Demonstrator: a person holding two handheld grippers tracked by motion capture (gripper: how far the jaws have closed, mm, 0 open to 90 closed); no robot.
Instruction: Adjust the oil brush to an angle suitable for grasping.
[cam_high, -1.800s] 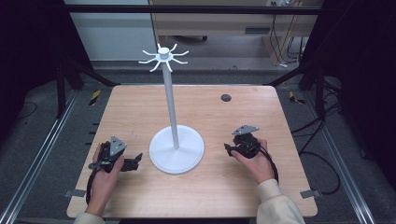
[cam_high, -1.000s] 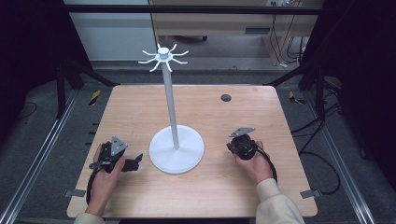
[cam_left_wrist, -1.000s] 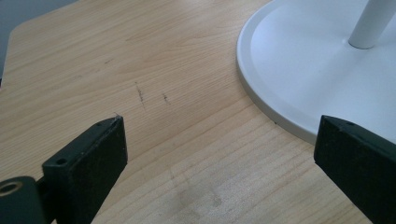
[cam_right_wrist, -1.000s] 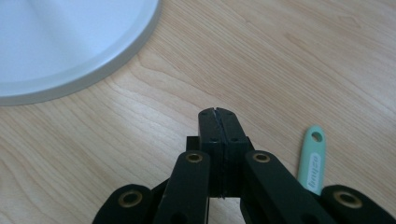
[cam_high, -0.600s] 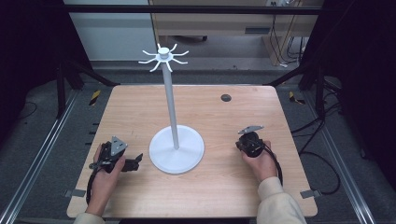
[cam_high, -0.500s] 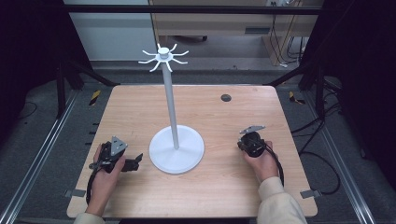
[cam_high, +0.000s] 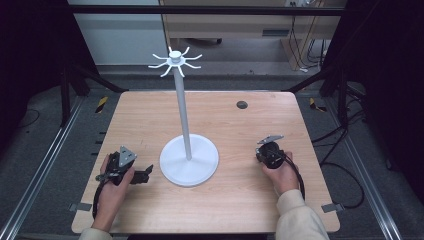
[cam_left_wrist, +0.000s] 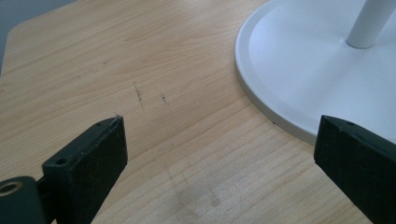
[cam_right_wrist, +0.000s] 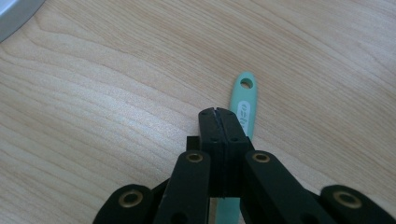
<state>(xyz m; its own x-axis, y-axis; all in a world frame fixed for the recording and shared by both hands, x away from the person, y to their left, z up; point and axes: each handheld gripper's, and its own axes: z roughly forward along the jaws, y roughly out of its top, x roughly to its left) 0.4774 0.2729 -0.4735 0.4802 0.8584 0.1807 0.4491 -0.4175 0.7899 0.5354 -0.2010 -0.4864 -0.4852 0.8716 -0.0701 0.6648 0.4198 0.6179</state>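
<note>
Beneath closed right tongs (cam_right_wrist: 218, 114), green handle (cam_right_wrist: 245, 109), unseen from above

Two black handheld grippers are seen, the left gripper (cam_high: 131, 171) and the right gripper (cam_high: 269, 151), each topped by a grey three-cornered plate and trailed by a black cable. Flat, blocky black jaws with small screw holes are shown, and brass-coloured rivets are set in the linkages. A cream sleeve (cam_high: 299, 220) is worn on the right arm.
</note>
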